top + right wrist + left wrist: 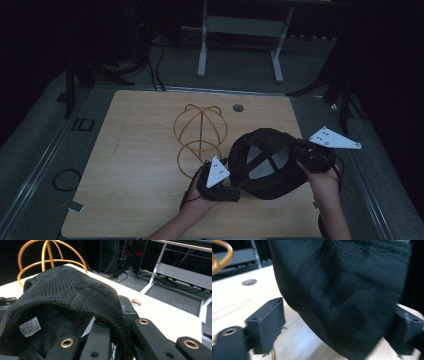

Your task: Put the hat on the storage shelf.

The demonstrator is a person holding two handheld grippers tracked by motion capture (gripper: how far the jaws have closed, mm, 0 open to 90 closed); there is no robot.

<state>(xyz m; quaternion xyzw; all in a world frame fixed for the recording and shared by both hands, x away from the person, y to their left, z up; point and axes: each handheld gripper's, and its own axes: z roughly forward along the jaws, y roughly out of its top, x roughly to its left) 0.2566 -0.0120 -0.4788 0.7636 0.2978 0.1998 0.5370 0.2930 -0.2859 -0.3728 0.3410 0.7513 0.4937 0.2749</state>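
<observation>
My right gripper (117,327) is clamped on the rim of the black mesh cap (267,162), the knit edge pinched between its jaws right at the tips. The cap hangs off that grip toward my left gripper (337,325), whose jaws stand apart with the cap's side panel sagging between them, the pads not pressing on it. I judge the cap light and floppy: the mesh folds wherever it is unsupported, so only the stitched rim band gives a firm hold, and a second pinch opposite the first should spread the opening. A white label (30,326) sits inside the crown. Just past the cap stands the gold wire hat stand (199,135), a domed frame on a ring base, likely snaggy for open mesh. Under everything is the pale wood table (130,165), with a round cable port (238,107) toward its far edge. Beyond, the room is dark, with a white-legged bench (240,35) and floor cables (155,70).
</observation>
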